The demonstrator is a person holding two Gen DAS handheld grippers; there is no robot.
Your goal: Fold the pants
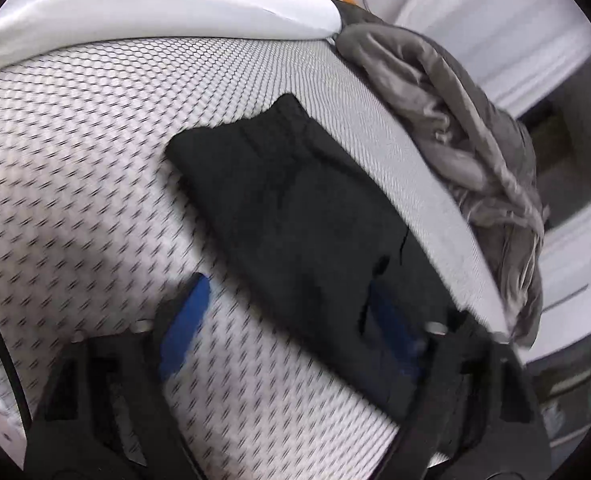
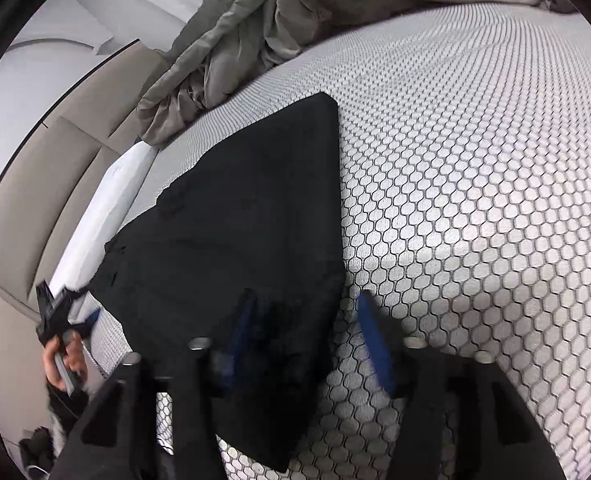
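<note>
The black pants (image 1: pixel 295 208) lie folded into a flat, narrow stack on the honeycomb-patterned mattress (image 1: pixel 75 160). My left gripper (image 1: pixel 287 320) hovers over their near end with its jaws apart. One blue pad is above the mattress, the other above the cloth, and neither presses on anything. In the right wrist view the pants (image 2: pixel 247 220) stretch away to a square far corner. My right gripper (image 2: pixel 307 336) is open over their near edge, with its left pad above the fabric and its right pad above the mattress (image 2: pixel 475 160). A hand (image 2: pixel 61 360) holds the left gripper (image 2: pixel 87 310) at the pants' far-left side.
A crumpled grey cloth (image 1: pixel 475 160) is heaped along the mattress edge beyond the pants and shows as the grey cloth (image 2: pixel 255 32) at the top of the right view. A white pillow (image 1: pixel 155 12) lies at the far side. A beige padded panel (image 2: pixel 55 184) borders the bed.
</note>
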